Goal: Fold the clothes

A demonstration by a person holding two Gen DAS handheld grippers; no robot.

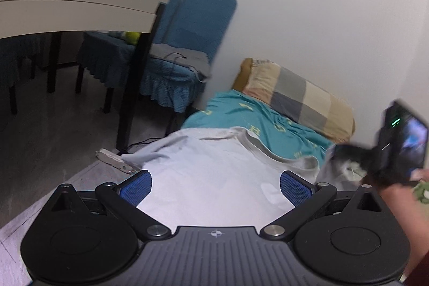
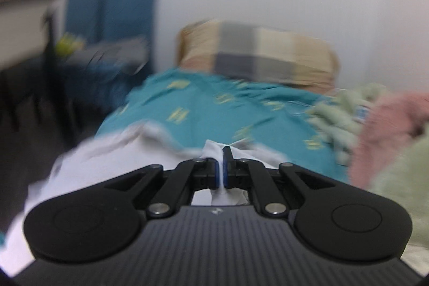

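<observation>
A white T-shirt (image 1: 214, 168) lies spread on the bed over a teal sheet (image 1: 257, 114), its collar toward the pillow. My left gripper (image 1: 215, 188) is open, its blue pads just above the shirt's middle, holding nothing. My right gripper (image 2: 221, 165) is shut on a bunched fold of the white T-shirt (image 2: 107, 160) near its edge. In the left wrist view the right gripper (image 1: 346, 152) shows blurred at the right, at the shirt's far corner. The right wrist view is blurred by motion.
A checked pillow (image 1: 300, 95) lies against the white wall. Pink and green clothes (image 2: 388, 119) are heaped at the right of the bed. A white desk (image 1: 67, 2), blue-covered chairs (image 1: 166, 63) and a power strip (image 1: 118, 160) on the floor stand to the left.
</observation>
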